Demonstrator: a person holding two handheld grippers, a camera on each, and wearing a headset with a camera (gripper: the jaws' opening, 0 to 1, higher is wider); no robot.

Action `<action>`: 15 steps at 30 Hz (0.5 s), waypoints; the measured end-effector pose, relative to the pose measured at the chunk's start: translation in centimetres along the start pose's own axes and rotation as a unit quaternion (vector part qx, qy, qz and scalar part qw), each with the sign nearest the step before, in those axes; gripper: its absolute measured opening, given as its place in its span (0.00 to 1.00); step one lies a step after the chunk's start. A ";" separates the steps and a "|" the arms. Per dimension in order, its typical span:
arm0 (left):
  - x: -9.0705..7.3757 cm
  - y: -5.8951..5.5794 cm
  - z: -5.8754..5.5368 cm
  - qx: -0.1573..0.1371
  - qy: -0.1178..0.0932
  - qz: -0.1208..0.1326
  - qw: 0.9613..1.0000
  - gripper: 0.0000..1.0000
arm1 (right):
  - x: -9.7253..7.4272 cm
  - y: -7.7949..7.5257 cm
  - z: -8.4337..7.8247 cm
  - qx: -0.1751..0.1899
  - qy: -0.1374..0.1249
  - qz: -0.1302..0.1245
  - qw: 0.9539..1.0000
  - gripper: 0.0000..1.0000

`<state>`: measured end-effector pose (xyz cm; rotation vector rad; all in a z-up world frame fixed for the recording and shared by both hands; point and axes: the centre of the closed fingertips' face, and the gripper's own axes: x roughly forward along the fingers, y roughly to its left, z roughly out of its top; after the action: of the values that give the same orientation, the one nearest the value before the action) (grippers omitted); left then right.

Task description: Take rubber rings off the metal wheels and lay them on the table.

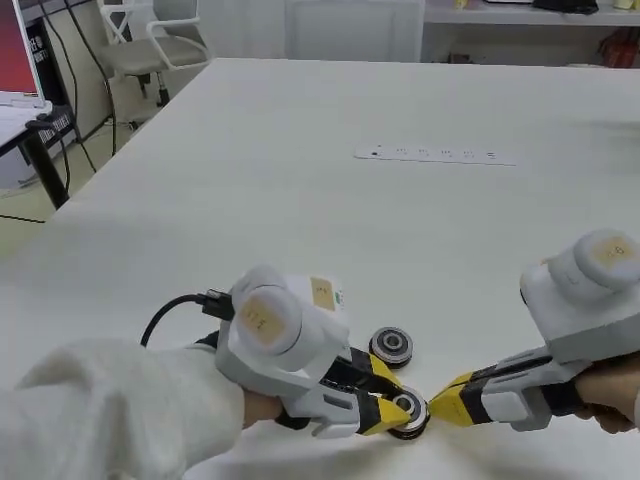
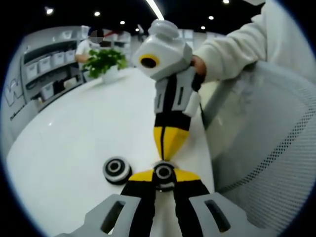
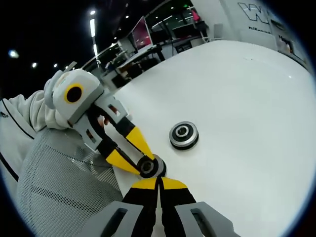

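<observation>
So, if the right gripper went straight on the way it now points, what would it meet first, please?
The metal wheel that the left gripper clamps; the right gripper, jaws shut, points straight at it, tips at its rim. Whether they touch yet is unclear.

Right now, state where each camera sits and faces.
Head view: headset, looking down at the table; sleeve and both grippers show.
Left gripper view: on left gripper, facing right gripper; own jaws show.
Right gripper view: on right gripper, facing left gripper; own jaws show.
All share the clamped wheel and loose wheel.
</observation>
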<state>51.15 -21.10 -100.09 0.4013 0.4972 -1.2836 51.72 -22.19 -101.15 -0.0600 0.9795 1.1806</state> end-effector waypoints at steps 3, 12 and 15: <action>0.0 0.0 0.0 -0.001 -0.002 -0.001 1.000 0.14 | 0.0 0.2 -0.1 0.039 -0.003 0.004 0.999 0.00; 0.0 0.1 0.0 0.001 -0.007 -0.001 1.000 0.14 | 0.0 0.9 0.3 0.114 -0.025 0.027 0.993 0.00; 0.0 0.1 -0.1 0.002 -0.007 -0.001 1.000 0.14 | 0.1 1.3 0.4 0.114 -0.027 0.028 0.993 0.00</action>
<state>51.28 -21.02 -100.13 0.3948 0.4831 -1.2886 50.99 -21.34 -100.43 0.1807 1.0683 1.1082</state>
